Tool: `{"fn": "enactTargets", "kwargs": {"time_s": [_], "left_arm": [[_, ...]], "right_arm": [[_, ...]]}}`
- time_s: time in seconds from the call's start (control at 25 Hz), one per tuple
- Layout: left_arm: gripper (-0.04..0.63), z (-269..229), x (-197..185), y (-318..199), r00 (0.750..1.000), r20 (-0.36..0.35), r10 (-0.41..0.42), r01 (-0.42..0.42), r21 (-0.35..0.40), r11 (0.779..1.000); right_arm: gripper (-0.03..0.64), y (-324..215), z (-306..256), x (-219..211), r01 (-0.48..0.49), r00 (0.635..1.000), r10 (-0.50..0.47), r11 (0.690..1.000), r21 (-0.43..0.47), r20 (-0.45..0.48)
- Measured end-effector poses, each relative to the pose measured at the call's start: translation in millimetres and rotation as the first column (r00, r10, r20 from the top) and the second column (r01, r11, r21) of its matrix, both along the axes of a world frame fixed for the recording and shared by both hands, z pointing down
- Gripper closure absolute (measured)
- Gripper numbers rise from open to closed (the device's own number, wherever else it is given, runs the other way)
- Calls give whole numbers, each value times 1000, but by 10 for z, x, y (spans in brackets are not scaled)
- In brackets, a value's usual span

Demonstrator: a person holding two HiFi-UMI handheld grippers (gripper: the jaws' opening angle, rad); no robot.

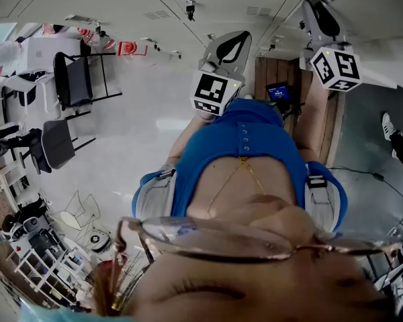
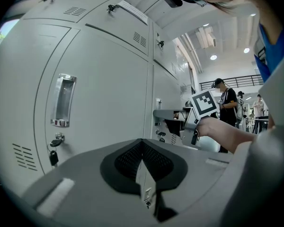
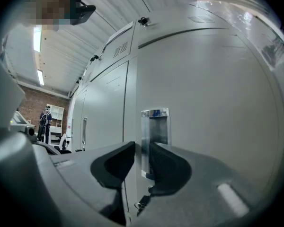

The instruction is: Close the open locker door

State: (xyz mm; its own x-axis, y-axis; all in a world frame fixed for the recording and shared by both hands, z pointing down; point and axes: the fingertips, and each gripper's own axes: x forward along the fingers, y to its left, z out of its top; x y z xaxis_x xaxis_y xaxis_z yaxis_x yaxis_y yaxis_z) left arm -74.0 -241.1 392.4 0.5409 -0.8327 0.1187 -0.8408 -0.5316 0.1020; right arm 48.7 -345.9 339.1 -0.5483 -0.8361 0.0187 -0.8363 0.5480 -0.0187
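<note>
Row of grey lockers (image 2: 104, 89) in a big white-ceilinged hall. The locker door (image 3: 203, 103) stands upright, long axis vertical, swung out from the row. The right gripper (image 3: 142, 148) has its jaws clamped on the door's edge; the left gripper (image 2: 142, 148) jaws are together, empty.

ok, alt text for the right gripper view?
The right claw is at a grey locker door, its jaws slightly apart astride the strip beside the recessed metal handle; whether they pinch it is unclear. A key hangs below the handle, and more lockers run off to the left.
</note>
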Motion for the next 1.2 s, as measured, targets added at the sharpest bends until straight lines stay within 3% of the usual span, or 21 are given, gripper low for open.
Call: {"fn": "enactTargets", "kwargs": {"time_s": [0.6,1.2], "left_arm": [[595,27,36,-153,1000,-6,27,-27,-4,1000],[595,-93,133,-226,999,-16,48,-47,15,999]], "right_arm": [[518,-78,9,-15,8,1000,-8,1000,5,11],[518,178,50,38,-25,996,25,1000,2,-85]]}}
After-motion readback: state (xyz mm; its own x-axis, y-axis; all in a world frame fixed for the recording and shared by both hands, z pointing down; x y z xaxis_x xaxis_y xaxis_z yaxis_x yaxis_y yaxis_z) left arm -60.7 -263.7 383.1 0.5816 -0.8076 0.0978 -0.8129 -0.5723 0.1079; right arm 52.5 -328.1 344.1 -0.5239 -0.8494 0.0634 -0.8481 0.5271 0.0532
